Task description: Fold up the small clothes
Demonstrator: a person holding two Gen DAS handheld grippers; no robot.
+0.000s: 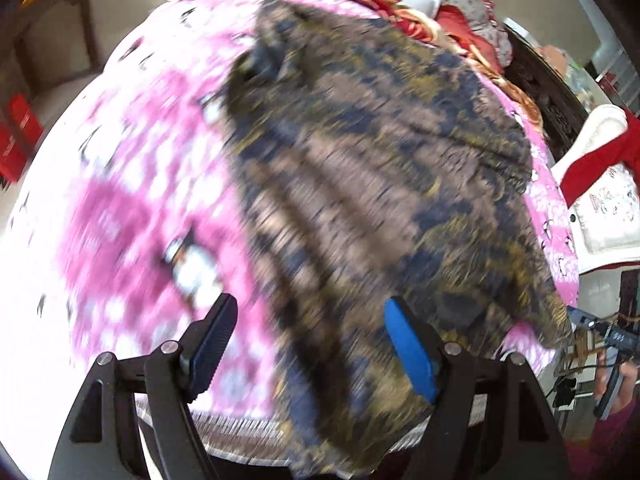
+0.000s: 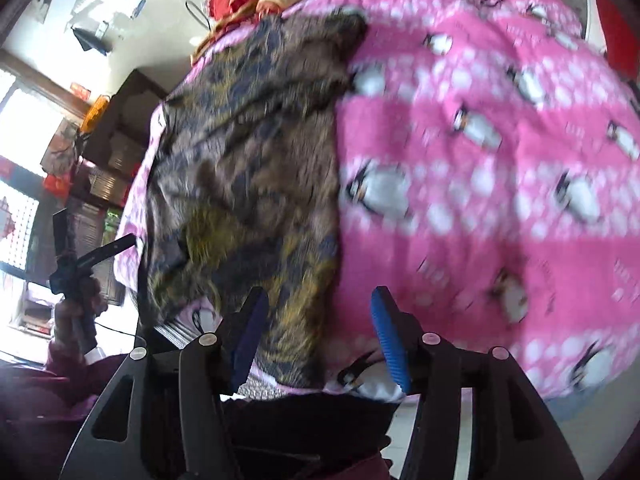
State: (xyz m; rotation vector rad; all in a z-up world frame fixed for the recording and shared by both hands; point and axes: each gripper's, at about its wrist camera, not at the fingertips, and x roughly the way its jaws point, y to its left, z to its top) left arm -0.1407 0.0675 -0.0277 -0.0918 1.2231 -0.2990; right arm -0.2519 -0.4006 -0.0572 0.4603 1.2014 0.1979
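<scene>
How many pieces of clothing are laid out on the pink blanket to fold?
1: a brown, blue and yellow patterned garment spread on the pink blanket, its near end hanging over the edge. Others could lie hidden beneath.

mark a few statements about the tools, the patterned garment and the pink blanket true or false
1. The patterned garment lies on the pink penguin blanket. True.
2. The left tool is clamped on the garment. False: its jaws are open and grip nothing.
3. The right tool is open. True.
4. The garment is plain white. False: it is brown, navy and mustard.
5. The blanket shows giraffes. False: penguins.
</scene>
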